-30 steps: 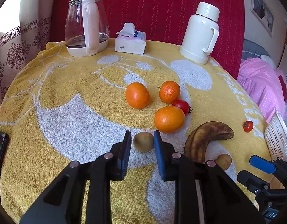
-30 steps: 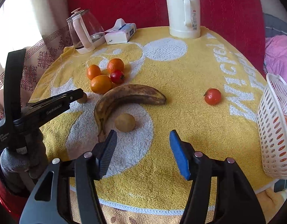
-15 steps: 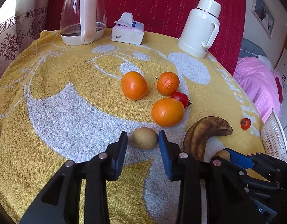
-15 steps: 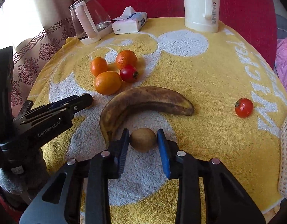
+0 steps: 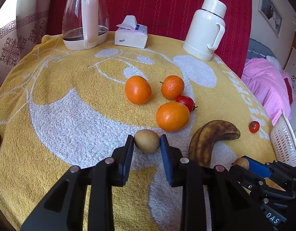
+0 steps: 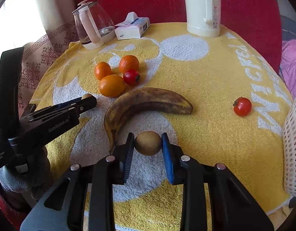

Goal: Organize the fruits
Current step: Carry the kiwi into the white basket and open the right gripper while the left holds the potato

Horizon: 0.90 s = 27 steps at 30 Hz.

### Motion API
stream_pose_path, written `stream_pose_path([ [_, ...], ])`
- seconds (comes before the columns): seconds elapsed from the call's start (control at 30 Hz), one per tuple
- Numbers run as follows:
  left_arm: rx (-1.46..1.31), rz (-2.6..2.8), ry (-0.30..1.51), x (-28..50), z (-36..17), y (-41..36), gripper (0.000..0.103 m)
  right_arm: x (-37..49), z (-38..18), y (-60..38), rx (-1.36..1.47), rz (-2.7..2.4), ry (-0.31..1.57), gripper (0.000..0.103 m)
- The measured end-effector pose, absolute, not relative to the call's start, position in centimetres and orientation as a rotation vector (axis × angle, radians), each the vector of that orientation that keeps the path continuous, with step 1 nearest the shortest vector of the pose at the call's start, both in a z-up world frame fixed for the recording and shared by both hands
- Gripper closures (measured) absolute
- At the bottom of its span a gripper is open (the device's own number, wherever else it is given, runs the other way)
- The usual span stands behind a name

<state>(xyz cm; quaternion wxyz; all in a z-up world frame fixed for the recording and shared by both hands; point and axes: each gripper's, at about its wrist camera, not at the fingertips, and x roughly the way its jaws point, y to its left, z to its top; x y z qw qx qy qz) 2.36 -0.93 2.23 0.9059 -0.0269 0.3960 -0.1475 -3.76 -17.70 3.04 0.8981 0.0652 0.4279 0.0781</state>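
Two brown kiwis lie on the yellow towel. My left gripper (image 5: 147, 144) is shut on one kiwi (image 5: 147, 138), its pads pressing both sides. My right gripper (image 6: 148, 147) is shut on the other kiwi (image 6: 148, 142), just in front of the browned banana (image 6: 146, 101). Each gripper also shows in the other's view: the right gripper (image 5: 244, 163) low on the right, the left gripper (image 6: 87, 101) on the left. Three oranges (image 5: 138, 89) (image 5: 172, 87) (image 5: 172, 116) and a tomato (image 5: 185, 101) cluster beyond the left gripper. A second tomato (image 6: 242, 106) sits alone to the right.
A white perforated basket (image 6: 293, 134) stands at the table's right edge. At the back are a glass kettle (image 5: 84, 17), a tissue box (image 5: 131, 35) and a white thermos jug (image 5: 204, 30). Red fabric hangs behind, and pink bedding (image 5: 267, 82) lies to the right.
The right gripper went from wide open to shut on the kiwi in front of the banana. The left gripper slid forward around its kiwi, which now sits between the pads.
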Motion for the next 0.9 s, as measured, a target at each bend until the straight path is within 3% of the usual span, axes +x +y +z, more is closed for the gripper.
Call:
stream_pose_path([
  [0.9,-0.037,-0.273,0.774,1.7,2.9,-1.0,0.074,-9.1,7.6,-23.7,0.228,0.014,0.746,0.073],
])
